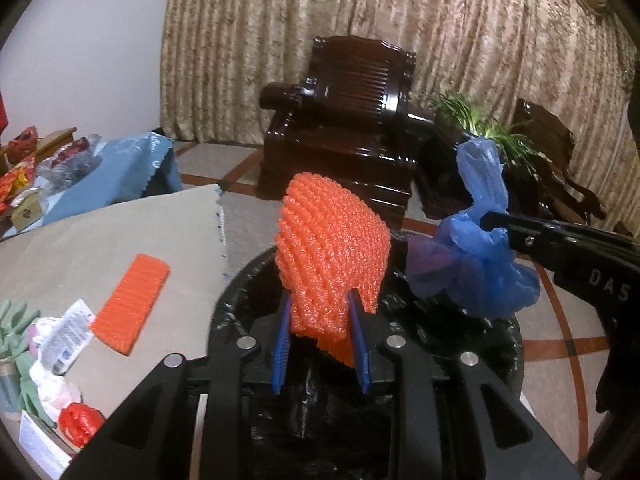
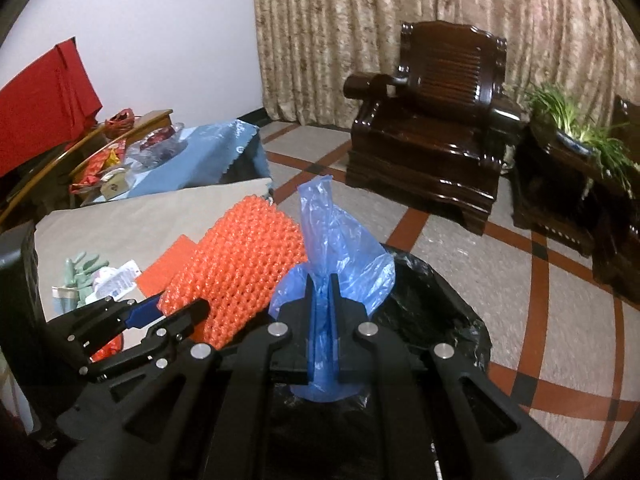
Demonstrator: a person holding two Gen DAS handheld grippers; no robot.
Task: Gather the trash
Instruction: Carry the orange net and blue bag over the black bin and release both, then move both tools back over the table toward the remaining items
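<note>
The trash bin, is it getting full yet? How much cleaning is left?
Inside the black-lined bin I can't see any trash yet. In hand, over it: the left gripper squeezes an orange foam net, the right gripper a blue plastic bag. Left on the table: a second orange net, a green glove, wrappers and a red ball.

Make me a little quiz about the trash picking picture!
1. True or false: the left gripper holds a blue bag.
2. What lines the bin? A) black bag B) white paper C) red cloth
3. Fill in: a second orange net lies on the ____.

Key:
1. False: it holds an orange foam net; the right gripper holds the blue bag.
2. A
3. Table
</note>
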